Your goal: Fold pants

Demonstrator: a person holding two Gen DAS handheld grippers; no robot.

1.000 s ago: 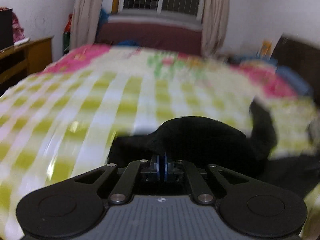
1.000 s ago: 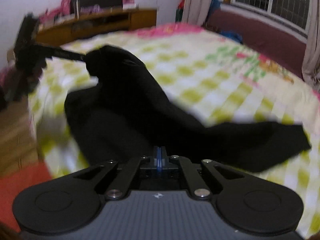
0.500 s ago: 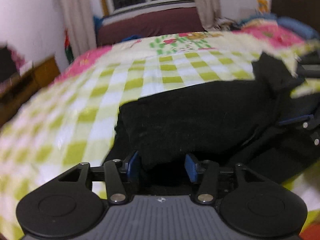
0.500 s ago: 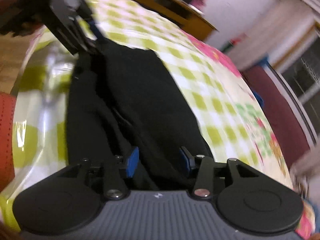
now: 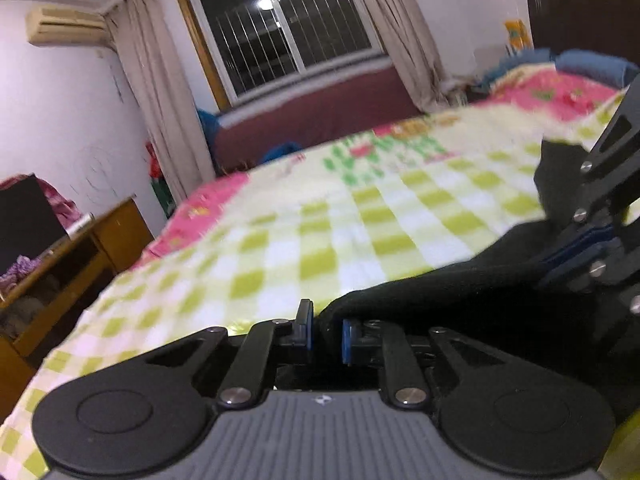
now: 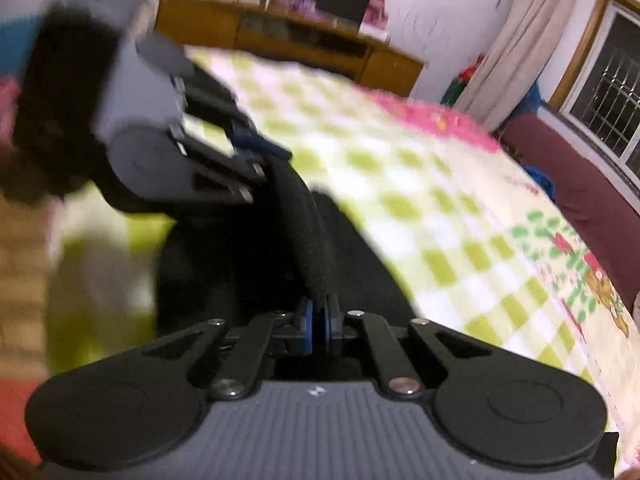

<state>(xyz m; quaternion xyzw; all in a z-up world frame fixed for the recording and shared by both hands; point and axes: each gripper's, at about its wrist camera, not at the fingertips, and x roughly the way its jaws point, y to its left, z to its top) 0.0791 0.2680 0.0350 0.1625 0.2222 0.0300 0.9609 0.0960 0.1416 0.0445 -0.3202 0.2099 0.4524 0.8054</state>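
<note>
The black pants (image 5: 460, 300) lie bunched on the near edge of a bed with a green and white checked sheet (image 5: 360, 224). My left gripper (image 5: 326, 334) is shut on a fold of the pants, blue pads pinching the cloth. My right gripper (image 6: 318, 322) is shut on another fold of the pants (image 6: 304, 240). In the left wrist view the right gripper (image 5: 580, 236) shows at the right edge, gripping the cloth. In the right wrist view the left gripper (image 6: 256, 148) shows at the upper left, at the far end of the same fold.
A wooden cabinet (image 5: 68, 256) stands left of the bed. A dark red bench (image 5: 320, 116) runs under the window with curtains. Pillows and a dark headboard (image 5: 580, 12) are at the far right. A red mat (image 6: 16, 416) lies on the floor.
Both grippers opened half a second ago and have closed again on new folds of the pants. The cameras have tilted up and the cloth is lifted between the two grippers.
</note>
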